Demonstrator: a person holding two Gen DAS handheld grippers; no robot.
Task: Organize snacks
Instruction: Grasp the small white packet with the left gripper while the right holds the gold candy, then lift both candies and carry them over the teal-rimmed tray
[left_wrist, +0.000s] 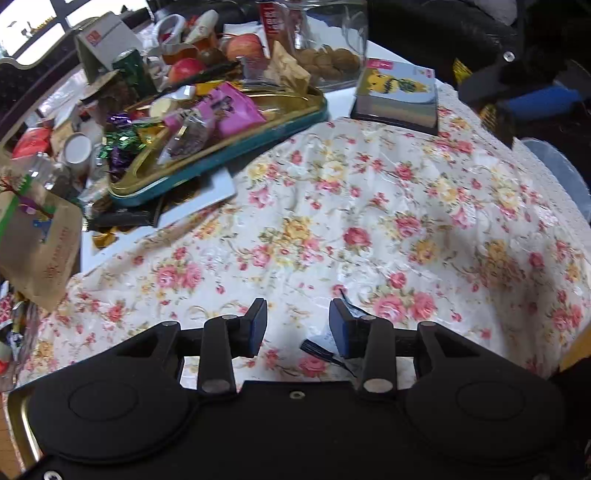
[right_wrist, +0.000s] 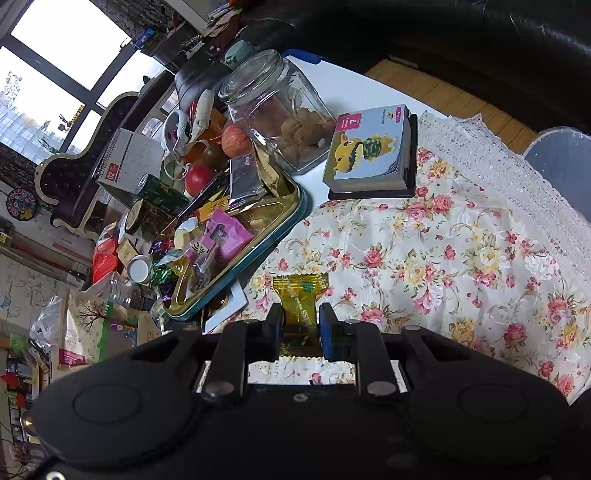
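**Right wrist view: gold packet pinched, tray waiting at ten o'clock**

Right wrist view shows the right gripper (right_wrist: 300, 325) pinching a gold snack packet (right_wrist: 300, 295) between pressed-together jaws. Packet's long axis runs straight out along the fingers toward twelve o'clock, its crimped far end flaring beyond the tips over the flowered tablecloth (right_wrist: 461, 258); near end tucked back between the pads. Appears lifted off the cloth, though contact at the far edge cannot be ruled out.

Deciding relation, as judged: teal-rimmed tray (right_wrist: 295, 218) of snacks lies at about ten o'clock from the jaws, near, its long side slanting up toward one o'clock. Likely a carry up and to the left, then a release over the tray's open bed beside the pink packet (right_wrist: 225, 232). Glass jar (right_wrist: 273, 110) farther off at eleven to twelve o'clock, picture box (right_wrist: 369, 147) at one o'clock.

Left wrist view: left gripper (left_wrist: 298, 325) spread, nothing between the jaws, hanging over bare cloth. Same tray (left_wrist: 229, 155) at ten to eleven o'clock from it, well apart. Right hand already loaded, so judged better placed for the drop.
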